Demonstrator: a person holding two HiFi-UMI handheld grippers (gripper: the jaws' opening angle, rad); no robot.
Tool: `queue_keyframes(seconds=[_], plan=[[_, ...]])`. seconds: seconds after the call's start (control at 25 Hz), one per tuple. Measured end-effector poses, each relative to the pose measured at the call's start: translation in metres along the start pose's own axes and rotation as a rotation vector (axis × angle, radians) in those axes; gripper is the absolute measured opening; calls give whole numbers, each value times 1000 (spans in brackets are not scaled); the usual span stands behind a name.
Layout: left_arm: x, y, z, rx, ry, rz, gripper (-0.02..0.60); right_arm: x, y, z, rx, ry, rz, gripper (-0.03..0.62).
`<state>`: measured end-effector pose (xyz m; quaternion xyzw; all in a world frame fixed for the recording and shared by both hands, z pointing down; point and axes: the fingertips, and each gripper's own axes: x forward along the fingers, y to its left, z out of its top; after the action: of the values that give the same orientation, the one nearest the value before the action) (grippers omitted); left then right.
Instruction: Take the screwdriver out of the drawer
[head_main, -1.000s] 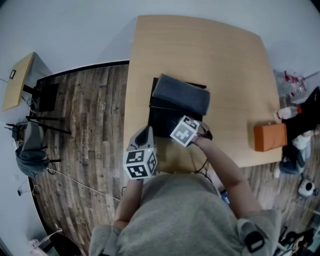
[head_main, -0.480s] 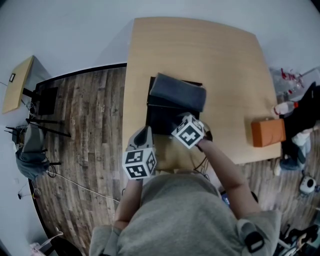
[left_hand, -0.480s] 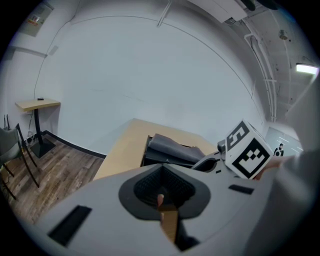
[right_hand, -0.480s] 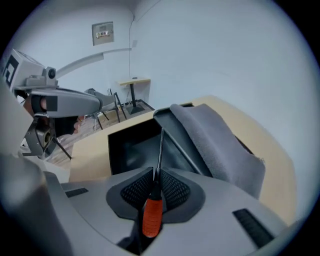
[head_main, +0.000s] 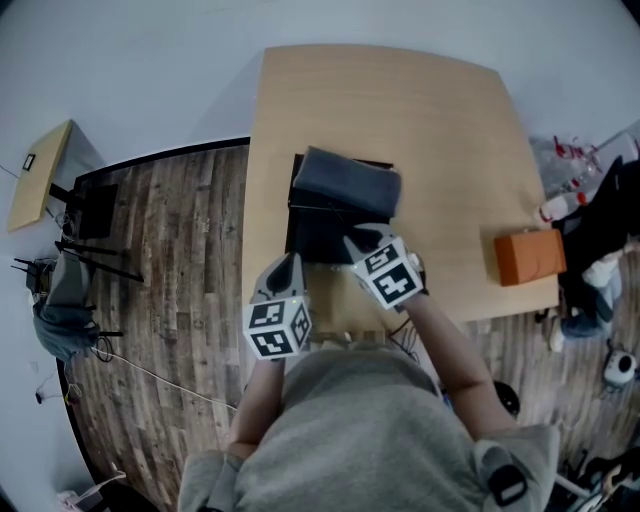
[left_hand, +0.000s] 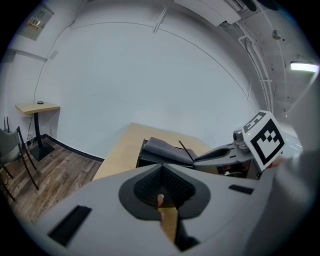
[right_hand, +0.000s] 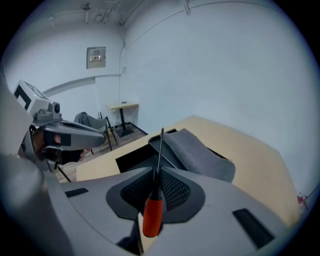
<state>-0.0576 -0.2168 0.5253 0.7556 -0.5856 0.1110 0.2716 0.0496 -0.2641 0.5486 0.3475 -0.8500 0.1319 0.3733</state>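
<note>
Above the light wooden table, the orange-handled screwdriver with a thin metal shaft was clamped between the pads of the right gripper. It was clear of the drawer, with the shaft pointing to 12 o'clock in the right gripper view. The open black drawer box stood at 11 o'clock from that gripper in the head view, with a grey fabric cover on top. The left gripper sat at 7 o'clock of the box, jaws closed together and empty. An orange rectangular box lay at 3 o'clock, well apart.
</note>
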Motion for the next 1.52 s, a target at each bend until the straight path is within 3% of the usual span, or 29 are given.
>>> queue_keyframes(seconds=[0.28,0.56,1.04,1.52], plan=[[-17,-11,-5,9,-27,4,2,-42,3,4,97,-162,-52,51],[-37,-28,-9,33,-53,-3,2,-75,-1,-9,154,-257,-110,51],[-66,-42,-25,42,-68,-16,2,-121,14,-26,220,-363,-152,51],[-79,-49,-42,54,-58,-33,2,-139,28,-41,237,-382,-160,51]])
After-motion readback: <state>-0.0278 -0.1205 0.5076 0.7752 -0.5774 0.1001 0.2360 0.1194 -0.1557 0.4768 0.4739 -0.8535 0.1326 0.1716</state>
